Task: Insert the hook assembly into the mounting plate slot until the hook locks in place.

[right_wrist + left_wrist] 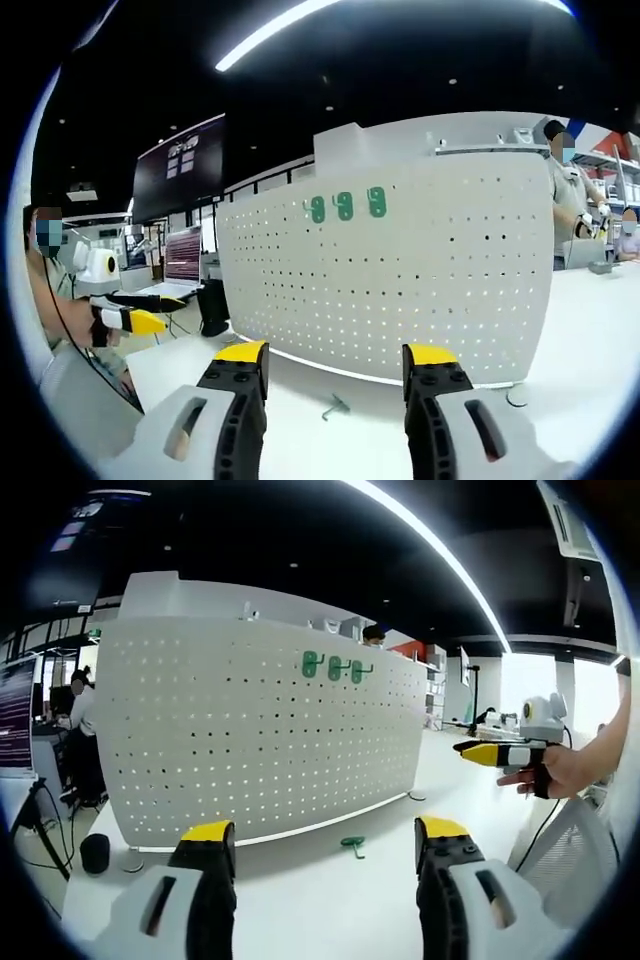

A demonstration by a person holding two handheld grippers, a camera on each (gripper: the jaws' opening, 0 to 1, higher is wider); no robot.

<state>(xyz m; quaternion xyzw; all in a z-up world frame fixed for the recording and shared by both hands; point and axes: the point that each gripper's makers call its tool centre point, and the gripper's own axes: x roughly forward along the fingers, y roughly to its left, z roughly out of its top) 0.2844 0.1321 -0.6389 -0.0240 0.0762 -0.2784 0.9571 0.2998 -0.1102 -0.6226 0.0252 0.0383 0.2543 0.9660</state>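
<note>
Both grippers, left (325,855) and right (335,375), hover with jaws spread, empty, facing the pegboard (260,730).

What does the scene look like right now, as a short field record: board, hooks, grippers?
board: white perforated pegboard, upright on white table
mounted: three green plastic hooks near its top
loose: one green hook lying on the table before the board
left gripper: open, empty
right gripper: open, empty

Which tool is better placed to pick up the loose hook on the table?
Probably the left tool: the hook lies between its open jaws. The right tool also frames it.
</note>
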